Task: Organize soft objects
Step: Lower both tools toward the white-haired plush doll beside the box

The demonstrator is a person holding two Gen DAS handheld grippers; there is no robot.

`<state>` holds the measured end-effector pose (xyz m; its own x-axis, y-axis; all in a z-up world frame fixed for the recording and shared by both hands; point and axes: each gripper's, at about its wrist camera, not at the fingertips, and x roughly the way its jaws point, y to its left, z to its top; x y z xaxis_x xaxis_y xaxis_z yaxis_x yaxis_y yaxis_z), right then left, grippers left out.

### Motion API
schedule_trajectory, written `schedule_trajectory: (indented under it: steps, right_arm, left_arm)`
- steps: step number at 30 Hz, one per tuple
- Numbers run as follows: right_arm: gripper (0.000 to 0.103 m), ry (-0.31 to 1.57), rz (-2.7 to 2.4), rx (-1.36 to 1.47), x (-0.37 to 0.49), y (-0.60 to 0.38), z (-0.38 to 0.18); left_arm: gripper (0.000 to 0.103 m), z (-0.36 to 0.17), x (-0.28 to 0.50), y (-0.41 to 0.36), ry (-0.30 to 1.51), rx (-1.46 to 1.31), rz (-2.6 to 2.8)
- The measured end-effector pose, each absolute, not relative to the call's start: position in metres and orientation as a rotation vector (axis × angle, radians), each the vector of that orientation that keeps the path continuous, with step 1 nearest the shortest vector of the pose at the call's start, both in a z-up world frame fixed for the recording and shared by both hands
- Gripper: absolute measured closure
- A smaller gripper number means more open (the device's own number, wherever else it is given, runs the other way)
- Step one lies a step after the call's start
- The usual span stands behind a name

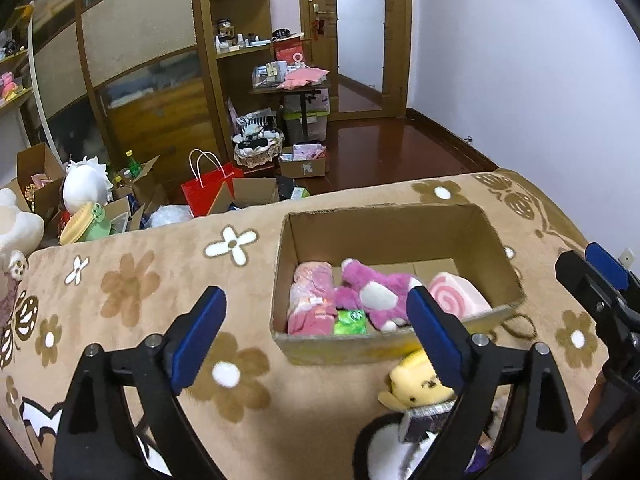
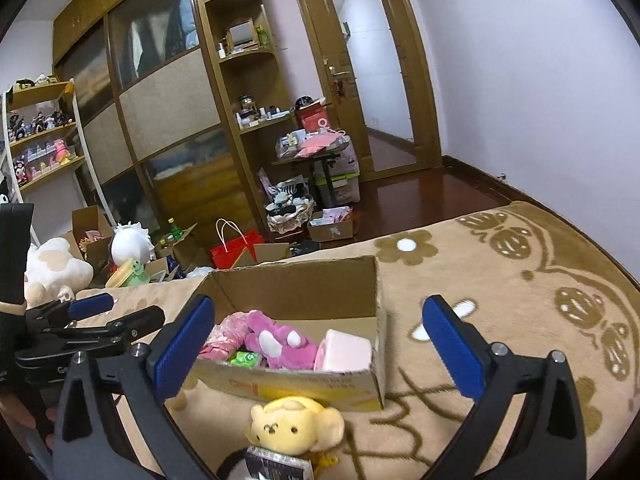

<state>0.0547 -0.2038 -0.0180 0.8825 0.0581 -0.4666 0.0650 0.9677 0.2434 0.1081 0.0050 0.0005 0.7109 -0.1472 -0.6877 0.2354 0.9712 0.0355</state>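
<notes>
An open cardboard box (image 1: pixel 384 210) (image 2: pixel 296 276) stands on a beige flowered blanket (image 1: pixel 140 280). It holds a purple-pink bear plush (image 1: pixel 376 292) (image 2: pixel 280 340), a pink swirl roll cushion (image 1: pixel 456 296) (image 2: pixel 346 354), a pink fabric toy (image 1: pixel 312 296) and a green packet (image 1: pixel 351 322). In front of the box lies a yellow plush (image 1: pixel 412 384) (image 2: pixel 296 424), partly on a black-and-white plush (image 1: pixel 384 448). My left gripper (image 1: pixel 314 300) (image 2: pixel 120 312) is open above the box's near left side, with nothing held. My right gripper (image 2: pixel 318 304) (image 1: pixel 588 264) is open over the yellow plush and the box front, also without anything in it.
Beyond the bed's far edge the floor is cluttered: a red paper bag (image 1: pixel 208 192), cardboard boxes (image 1: pixel 302 166), a white plush (image 1: pixel 86 184) and a basket of clothes (image 1: pixel 258 144). A wooden wardrobe (image 1: pixel 140 40) and a door (image 2: pixel 372 80) stand behind. A wall runs along the right.
</notes>
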Motion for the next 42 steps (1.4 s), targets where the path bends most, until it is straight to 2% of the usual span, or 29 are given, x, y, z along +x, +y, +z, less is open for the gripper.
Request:
schedule_trajectory:
  steps: [22,42]
  right_arm:
    - [0.0,0.597,-0.05,0.324,-0.014,-0.211,-0.015]
    - [0.0,0.736,-0.068,0.4,-0.019,-0.208,-0.049]
  left_arm:
    - [0.006,0.003,0.04,0.003,0.838,0.167,-0.244]
    - [0.006,-0.047,0.016,-0.032,0.991,0.248,-0.307]
